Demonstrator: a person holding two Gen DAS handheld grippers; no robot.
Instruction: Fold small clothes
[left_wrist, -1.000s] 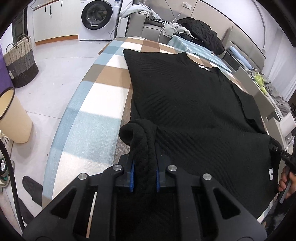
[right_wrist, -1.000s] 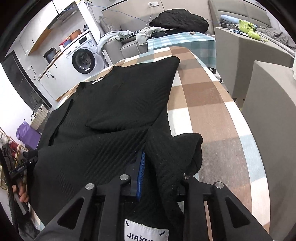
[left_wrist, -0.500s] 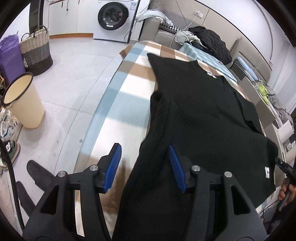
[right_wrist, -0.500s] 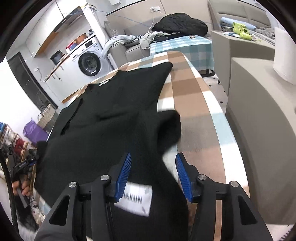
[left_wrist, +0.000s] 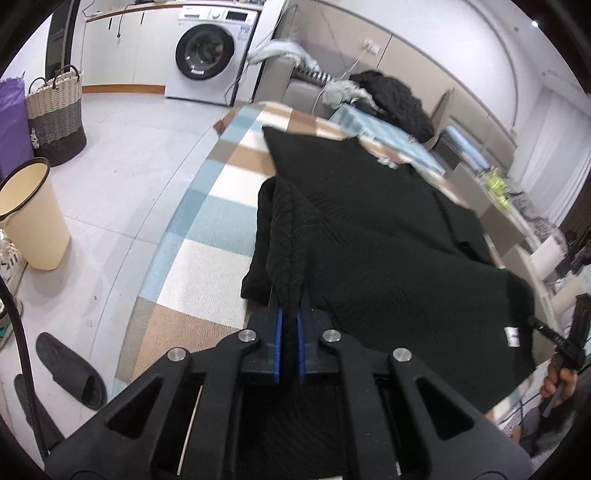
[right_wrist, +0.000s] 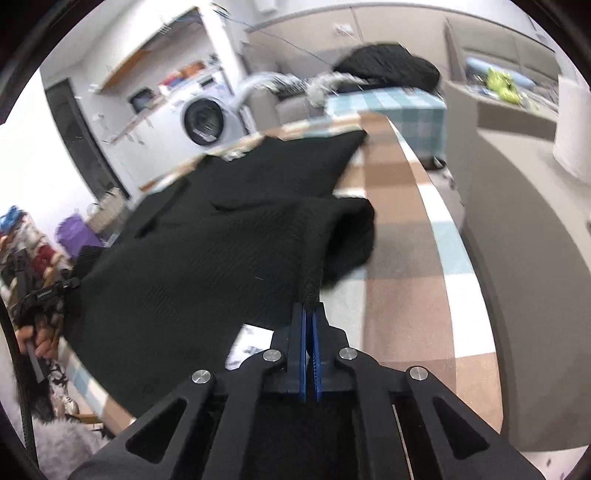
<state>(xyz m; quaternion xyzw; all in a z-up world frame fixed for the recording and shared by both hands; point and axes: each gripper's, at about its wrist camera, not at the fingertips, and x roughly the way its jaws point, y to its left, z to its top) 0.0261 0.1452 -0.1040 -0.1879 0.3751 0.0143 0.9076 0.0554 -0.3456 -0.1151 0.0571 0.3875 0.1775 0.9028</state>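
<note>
The black sweater (left_wrist: 388, 236) is lying spread on the checked surface (left_wrist: 207, 229), and its near hem is being hidden under both tools. A fold of knit is being pinched tightly by the left hand-held gripper (left_wrist: 289, 325), whose jaws have just been closing. Another fold is being clamped by the right hand-held gripper (right_wrist: 309, 325), likewise just closed. The white label (left_wrist: 512, 336) is being blurred and cannot be read.

A matt black ribbed-knit sweater (left_wrist: 388, 236) lies on a woven checked tablecloth (left_wrist: 207, 236). At ten o'clock stands a coarse wicker basket (left_wrist: 55, 110), with a smooth cream plastic bin (left_wrist: 31, 214) at nine and a glossy white washing machine (left_wrist: 208, 50) at twelve.
</note>
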